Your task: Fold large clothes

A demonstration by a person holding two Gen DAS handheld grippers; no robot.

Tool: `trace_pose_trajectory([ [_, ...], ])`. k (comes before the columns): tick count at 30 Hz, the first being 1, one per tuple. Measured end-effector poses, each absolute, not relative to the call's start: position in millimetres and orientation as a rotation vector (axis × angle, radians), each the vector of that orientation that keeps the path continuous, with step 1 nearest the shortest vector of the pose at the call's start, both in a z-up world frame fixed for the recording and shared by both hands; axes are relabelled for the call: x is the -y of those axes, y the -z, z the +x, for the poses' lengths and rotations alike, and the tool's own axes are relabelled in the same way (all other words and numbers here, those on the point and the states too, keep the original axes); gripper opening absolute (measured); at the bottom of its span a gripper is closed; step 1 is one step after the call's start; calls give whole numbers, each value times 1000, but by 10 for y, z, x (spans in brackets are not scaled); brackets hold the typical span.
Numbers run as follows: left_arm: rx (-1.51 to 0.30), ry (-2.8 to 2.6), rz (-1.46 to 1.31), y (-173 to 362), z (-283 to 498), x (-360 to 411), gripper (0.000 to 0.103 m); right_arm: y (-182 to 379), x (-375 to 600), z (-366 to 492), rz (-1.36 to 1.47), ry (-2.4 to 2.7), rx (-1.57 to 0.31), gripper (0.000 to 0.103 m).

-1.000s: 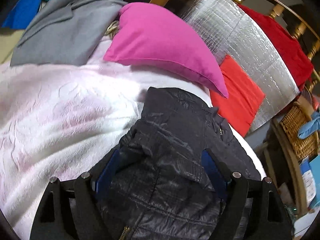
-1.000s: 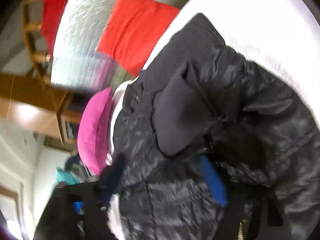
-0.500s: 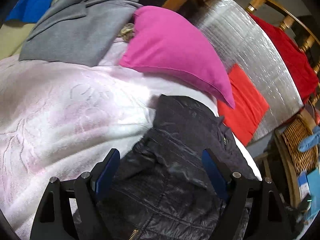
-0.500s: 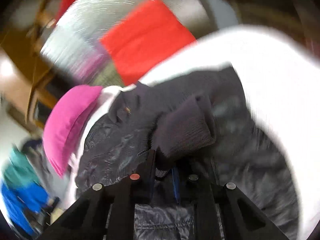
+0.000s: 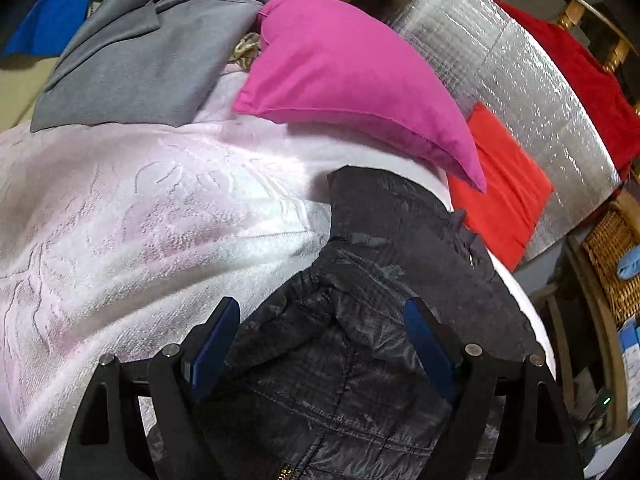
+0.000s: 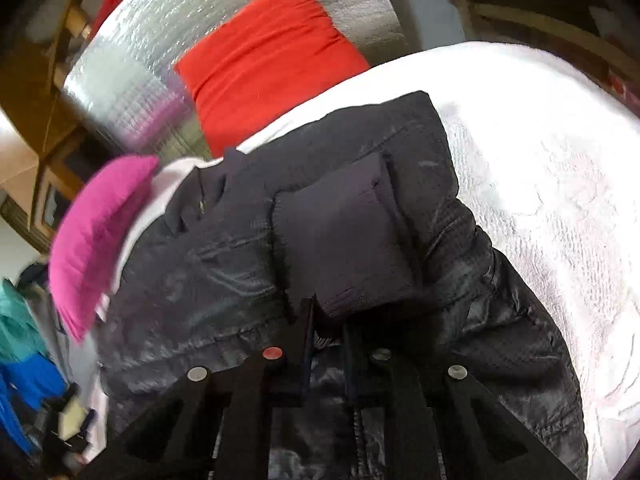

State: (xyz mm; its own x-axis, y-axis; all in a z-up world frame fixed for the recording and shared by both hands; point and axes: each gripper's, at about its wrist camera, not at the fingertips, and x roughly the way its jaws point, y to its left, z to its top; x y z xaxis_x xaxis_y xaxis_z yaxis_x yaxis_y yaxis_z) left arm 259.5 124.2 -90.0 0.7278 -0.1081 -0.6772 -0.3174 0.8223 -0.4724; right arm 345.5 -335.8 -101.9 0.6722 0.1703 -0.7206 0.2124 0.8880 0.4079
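A black quilted jacket [image 5: 360,320] lies on a white-pink blanket [image 5: 140,220]; it also shows in the right wrist view [image 6: 224,264]. My left gripper [image 5: 320,320] is open, its blue-padded fingers [image 5: 218,340] spread just above the jacket and holding nothing. My right gripper [image 6: 326,320] is shut on the jacket's dark knit cuff [image 6: 344,240], which is doubled back over the jacket body. The blanket [image 6: 540,180] lies to the right of the jacket there.
A magenta pillow [image 5: 348,80], a grey garment [image 5: 132,64] and blue and teal clothes [image 5: 52,20] lie at the far side. A silver insulation mat [image 5: 532,80], orange cushion [image 5: 500,188], red cloth [image 5: 580,76] and wicker basket [image 5: 612,256] stand at the right.
My right gripper closed on the knit cuff and drew it back over the jacket. My left gripper pulled back a little and stayed open.
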Motion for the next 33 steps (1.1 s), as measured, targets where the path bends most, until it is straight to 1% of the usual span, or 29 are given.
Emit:
trace_pose_trajectory([
  [4,-744,-122,-589,884,2594,-1210,84,539,3240,3468,389,4,-712,13],
  [6,-734,-128,-579,869,2592,-1207,84,677,3233,3535,350,36,-758,13],
  [8,-734,-132,-567,866,2598,-1210,84,1018,3280,3596,345,76,-853,13],
  [9,-734,-134,-564,863,2602,-1214,84,1141,3322,3590,373,71,-869,12],
  [11,-732,-134,-565,852,2634,-1264,84,1179,3353,3557,396,61,-843,12],
  [15,-748,-151,-586,872,2787,-1355,84,1171,3389,3522,360,37,-855,12],
  [18,-862,-105,-507,1074,3103,-1248,83,1210,3413,3514,373,19,-847,11],
  [19,-940,-92,-475,1219,3220,-1204,69,1217,3433,3512,373,16,-848,11],
  [20,-994,-87,-465,1326,3274,-1187,66,1211,3471,3489,374,12,-854,11],
  [22,-958,-90,-404,1265,3251,-1140,65,1199,3508,3462,382,10,-879,12],
  [24,-947,-65,-425,1146,3201,-1147,64,1140,3470,3514,386,-4,-916,16],
  [26,-922,-12,-472,1005,3157,-1202,66,973,3468,3369,354,6,-883,36],
  [27,-905,20,-477,908,3150,-1230,68,908,3464,3286,346,25,-861,63],
  [28,-885,37,-464,833,3157,-1246,76,793,3466,3146,335,68,-815,78],
  [29,-855,44,-433,728,3188,-1264,81,706,3447,3050,325,91,-773,78],
  [33,-818,74,-428,628,3474,-1358,83,430,3154,2933,289,13,-668,78],
])
